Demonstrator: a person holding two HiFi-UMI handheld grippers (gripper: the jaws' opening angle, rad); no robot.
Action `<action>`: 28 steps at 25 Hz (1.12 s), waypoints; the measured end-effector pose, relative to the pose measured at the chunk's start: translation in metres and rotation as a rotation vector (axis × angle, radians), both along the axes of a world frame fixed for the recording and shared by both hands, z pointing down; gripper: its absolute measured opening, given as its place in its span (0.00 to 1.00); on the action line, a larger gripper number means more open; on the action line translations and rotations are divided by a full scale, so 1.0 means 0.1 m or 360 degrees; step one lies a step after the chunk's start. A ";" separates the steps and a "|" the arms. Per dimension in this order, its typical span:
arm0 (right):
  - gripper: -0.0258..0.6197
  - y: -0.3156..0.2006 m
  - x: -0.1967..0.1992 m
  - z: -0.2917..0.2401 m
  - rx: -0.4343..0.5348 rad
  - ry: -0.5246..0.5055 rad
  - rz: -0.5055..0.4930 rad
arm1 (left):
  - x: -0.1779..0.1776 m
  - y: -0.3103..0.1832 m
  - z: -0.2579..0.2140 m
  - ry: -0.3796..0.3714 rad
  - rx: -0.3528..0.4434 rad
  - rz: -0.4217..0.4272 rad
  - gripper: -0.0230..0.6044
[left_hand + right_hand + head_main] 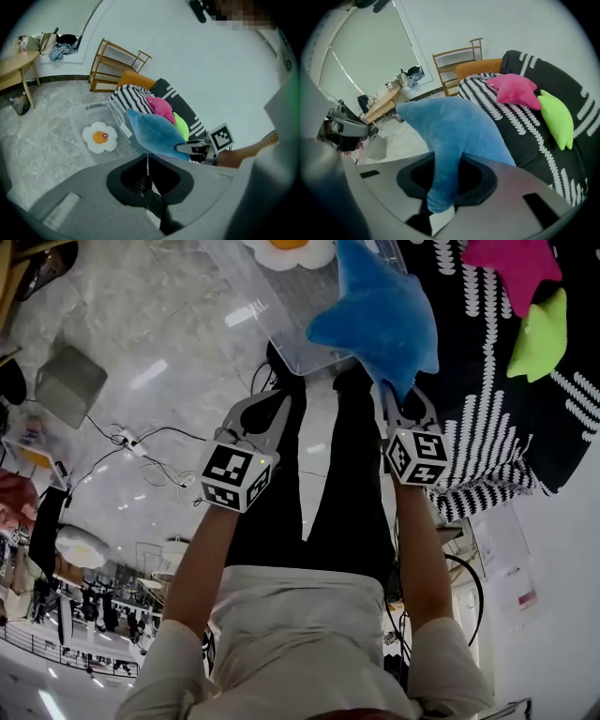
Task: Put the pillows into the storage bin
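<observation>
The left claw (272,404) is clenched on nothing. The right claw (405,404) grasps one point of the blue pillow (380,310), which reaches ahead over the near right corner of the clear bin (281,329). The bin holds a fried-egg pillow (291,249). Farther right, a pink pillow (511,263) and a green pillow (544,334) lie on the sofa (469,381).

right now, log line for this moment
right tool: shut on blue star-shaped plush pillow | left tool: shut, empty | clear plastic bin: holds white flower pillow

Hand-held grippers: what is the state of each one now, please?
Left hand-held gripper: closed, holding nothing.
Right hand-held gripper: closed on the blue star pillow.
</observation>
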State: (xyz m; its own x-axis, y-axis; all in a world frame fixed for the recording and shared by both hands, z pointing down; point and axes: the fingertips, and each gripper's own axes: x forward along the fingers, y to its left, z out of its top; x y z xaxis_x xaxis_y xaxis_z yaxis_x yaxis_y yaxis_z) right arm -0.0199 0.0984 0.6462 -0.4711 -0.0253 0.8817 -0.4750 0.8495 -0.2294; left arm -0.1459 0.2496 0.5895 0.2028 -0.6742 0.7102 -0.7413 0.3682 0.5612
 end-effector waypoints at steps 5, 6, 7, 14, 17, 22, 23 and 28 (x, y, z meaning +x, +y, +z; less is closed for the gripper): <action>0.20 0.10 -0.24 0.07 -0.0018 -0.0007 -0.0082 | -0.05 0.12 0.02 -0.0006 -0.0020 -0.0029 0.07; 0.20 0.09 -0.29 0.12 -0.0003 -0.0002 -0.0117 | -0.06 0.14 0.04 -0.0006 -0.0022 -0.0038 0.07; 0.21 0.09 -0.32 0.18 0.0009 0.0007 -0.0156 | -0.07 0.15 0.07 -0.0005 -0.0024 -0.0047 0.07; 0.57 0.10 -0.32 0.65 0.0036 0.0196 -0.0264 | 0.04 0.27 0.20 0.0018 -0.0055 -0.0059 0.07; 0.60 0.09 -0.26 0.68 0.0052 0.0205 -0.0282 | 0.10 0.27 0.22 0.0026 -0.0055 -0.0039 0.07; 0.60 0.06 -0.19 0.70 0.0047 0.0186 -0.0266 | 0.09 0.20 0.24 0.0008 -0.0052 -0.0035 0.07; 0.60 0.03 -0.18 0.69 0.0050 0.0179 -0.0259 | 0.08 0.17 0.24 0.0005 -0.0051 -0.0038 0.07; 0.60 -0.10 -0.07 0.63 0.0060 0.0138 -0.0247 | 0.20 0.07 0.25 -0.0013 -0.0069 -0.0039 0.07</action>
State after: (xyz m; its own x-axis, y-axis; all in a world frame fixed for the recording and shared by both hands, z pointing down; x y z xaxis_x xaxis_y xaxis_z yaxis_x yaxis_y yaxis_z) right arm -0.0270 0.0886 0.7089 -0.3939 0.0079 0.9191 -0.3543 0.9214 -0.1597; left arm -0.1260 0.2565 0.6141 0.1808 -0.6472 0.7406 -0.7361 0.4103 0.5383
